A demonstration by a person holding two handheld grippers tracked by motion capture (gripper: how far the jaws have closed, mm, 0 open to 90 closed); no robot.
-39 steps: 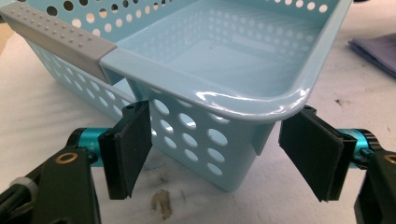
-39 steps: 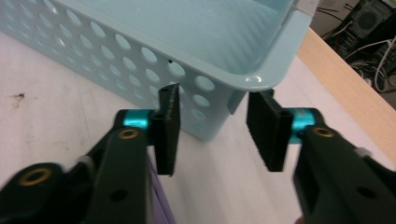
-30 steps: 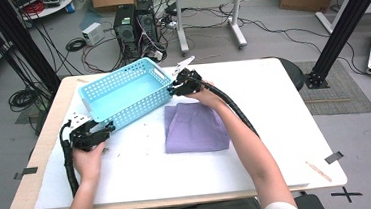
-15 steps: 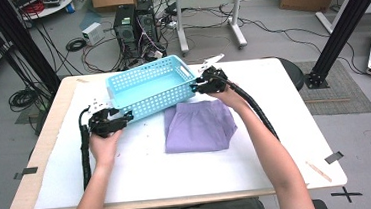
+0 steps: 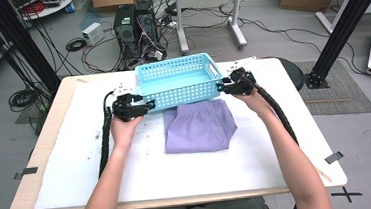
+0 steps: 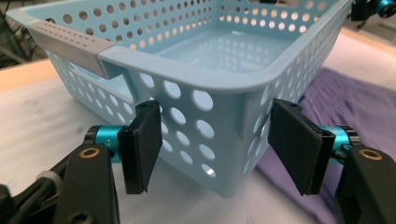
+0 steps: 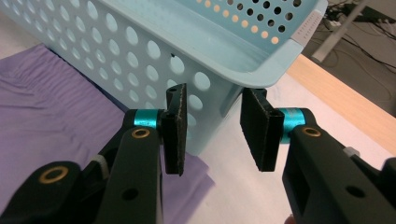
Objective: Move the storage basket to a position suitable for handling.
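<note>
1. Two grippers are seen at opposite ends of a light blue perforated basket (image 5: 179, 82), which stands toward the far edge of the worktop (image 5: 278, 162), about midway between its left and right edges.
2. The left gripper (image 5: 146, 106) is held at the basket's near left corner; in the left gripper view its jaws are spread wide apart, one on each side of that rounded corner, and neither pad (image 6: 144, 144) is seen to press the plastic.
3. The right gripper (image 5: 220, 86) is held at the basket's near right corner; in the right gripper view its jaws are parted with a gap between them, just in front of the corner wall, and whether a pad touches the basket cannot be told.
4. A grey perforated handle strip (image 6: 70, 42) is seen on the basket's short left rim.
5. A folded purple cloth (image 5: 199, 127) is laid flat near the middle of the worktop, just in front of the basket; its far edge is tucked against or under the basket's near wall.
6. The worktop is covered by a white sheet, with a bare wooden border left along its edges.
</note>
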